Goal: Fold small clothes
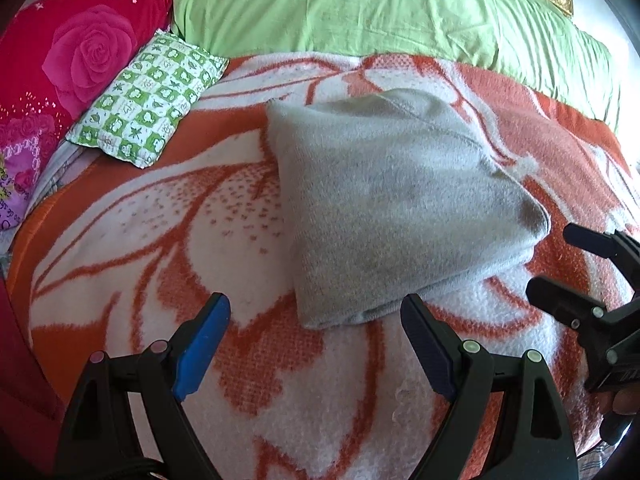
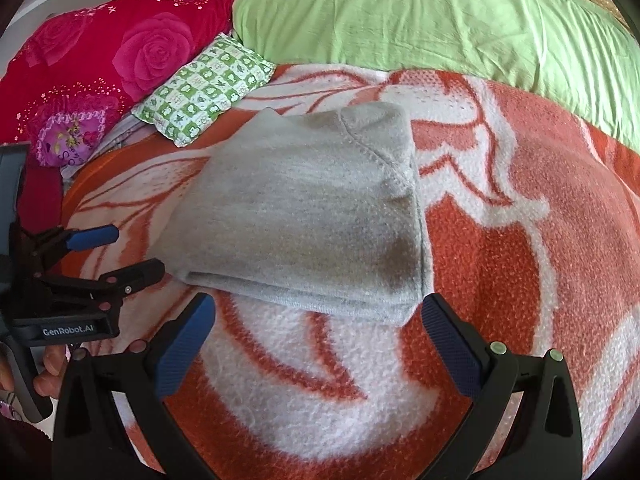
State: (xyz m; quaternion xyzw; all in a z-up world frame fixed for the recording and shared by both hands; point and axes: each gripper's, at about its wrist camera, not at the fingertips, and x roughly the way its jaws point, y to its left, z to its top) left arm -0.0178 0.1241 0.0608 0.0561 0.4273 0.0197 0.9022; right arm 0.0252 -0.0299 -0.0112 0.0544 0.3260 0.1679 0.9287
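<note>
Currently, the grey garment lies folded into a compact stack on the orange-and-white blanket, with the green checked pillow just beyond its far left corner. Your left gripper is released, jaws spread wide, holding nothing, and sits just short of the garment's near edge. Your right gripper is likewise released and empty, its right finger close to the garment's near right corner.

Judged from the layered near edge, the fold looks largely complete.

Hazards from this position:
- Advancing either gripper low toward the garment may push the near edge and slide the layers apart, because nothing pins the stack.
- Closing on the near edge may catch only the top layer, or catch the blanket's pile beneath; lifting would then open the fold or drag the blanket.
- Both grippers work near one edge. Keep them apart to avoid finger contact.
</note>
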